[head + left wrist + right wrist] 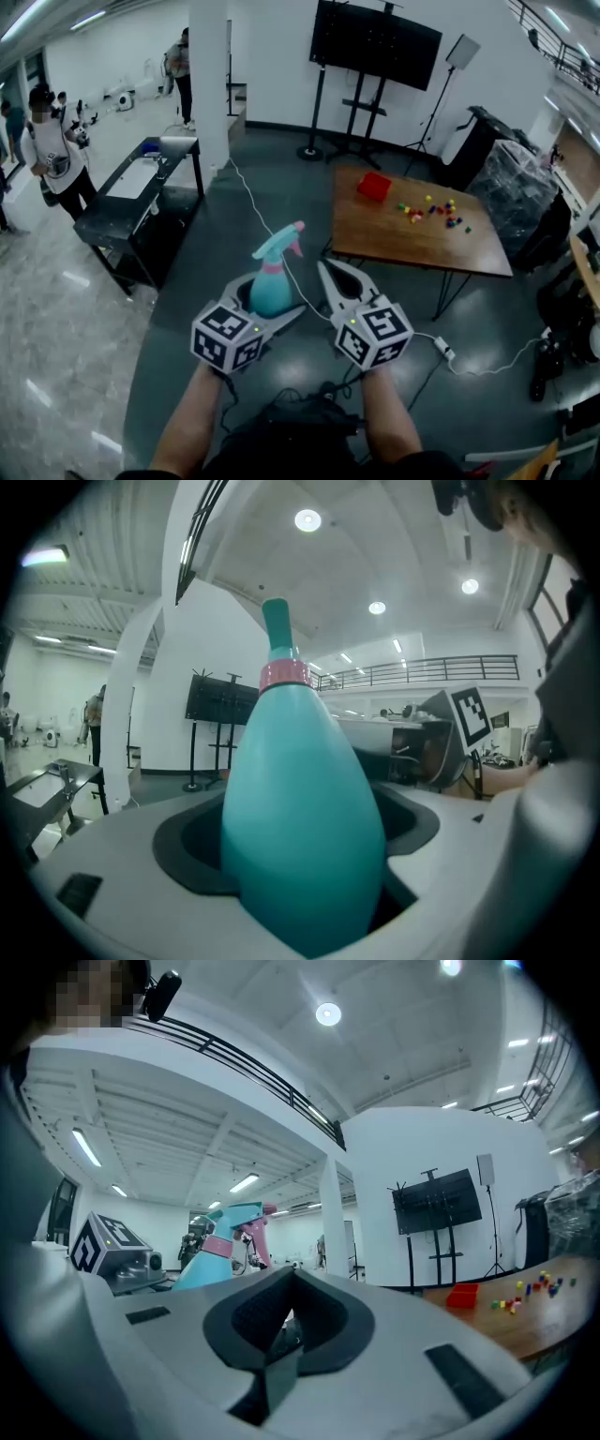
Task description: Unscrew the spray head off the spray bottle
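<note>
A teal spray bottle (273,286) with a pink collar and a teal-and-pink spray head (283,240) is held in the air in front of me. My left gripper (265,305) is shut on the bottle's wide body (302,827), which fills the left gripper view, neck pointing up. My right gripper (330,274) hovers just right of the bottle, jaws shut with nothing between them. In the right gripper view my right gripper (289,1309) shows its closed jaws, with the spray head (234,1224) off to the left, apart from them.
A wooden table (412,239) with a red box (373,186) and small coloured blocks (432,212) stands ahead to the right. A black trolley (136,211) is on the left, a screen on a stand (373,42) behind. Cables (441,349) run over the floor. People stand at far left.
</note>
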Demonstrator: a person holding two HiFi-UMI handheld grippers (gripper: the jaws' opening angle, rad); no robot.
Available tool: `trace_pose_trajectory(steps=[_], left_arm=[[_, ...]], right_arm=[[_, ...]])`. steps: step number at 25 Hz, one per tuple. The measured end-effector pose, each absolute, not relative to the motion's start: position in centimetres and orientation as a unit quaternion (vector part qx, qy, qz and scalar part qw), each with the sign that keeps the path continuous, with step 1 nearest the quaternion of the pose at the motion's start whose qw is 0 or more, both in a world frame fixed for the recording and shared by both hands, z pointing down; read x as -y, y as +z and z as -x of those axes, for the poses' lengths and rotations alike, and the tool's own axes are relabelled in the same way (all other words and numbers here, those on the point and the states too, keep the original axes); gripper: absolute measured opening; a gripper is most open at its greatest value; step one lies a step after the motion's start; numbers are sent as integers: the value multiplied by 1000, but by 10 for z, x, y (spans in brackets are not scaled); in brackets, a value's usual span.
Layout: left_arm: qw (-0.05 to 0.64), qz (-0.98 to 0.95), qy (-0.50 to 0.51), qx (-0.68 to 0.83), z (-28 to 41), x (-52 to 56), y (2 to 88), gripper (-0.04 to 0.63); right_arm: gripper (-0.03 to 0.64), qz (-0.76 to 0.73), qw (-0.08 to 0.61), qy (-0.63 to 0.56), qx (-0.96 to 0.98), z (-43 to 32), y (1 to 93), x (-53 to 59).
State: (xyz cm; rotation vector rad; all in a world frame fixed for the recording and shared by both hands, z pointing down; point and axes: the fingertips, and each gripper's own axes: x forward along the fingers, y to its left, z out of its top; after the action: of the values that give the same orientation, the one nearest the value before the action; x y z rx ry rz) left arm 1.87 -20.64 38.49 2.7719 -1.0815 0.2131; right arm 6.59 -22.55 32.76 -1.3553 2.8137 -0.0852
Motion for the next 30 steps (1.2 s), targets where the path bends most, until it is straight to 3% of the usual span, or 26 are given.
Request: trace_pose_trajectory(steps=[17,20,23,30], left_arm=[[58,-938,86,331,-51,210,389,426],[49,-939,96,327,-61,211,390,426],[27,-938,113,328,-71,213,396,426],[-19,-940,138,312,-100,210,402,426]], right_arm=[[17,361,48,-69,-929,-61,306,194],[104,342,62,-98,-933,-58,302,189],[150,350,60,-115,-928,-59,308,192],[150,379,62,-135,-914,-77,318,199]])
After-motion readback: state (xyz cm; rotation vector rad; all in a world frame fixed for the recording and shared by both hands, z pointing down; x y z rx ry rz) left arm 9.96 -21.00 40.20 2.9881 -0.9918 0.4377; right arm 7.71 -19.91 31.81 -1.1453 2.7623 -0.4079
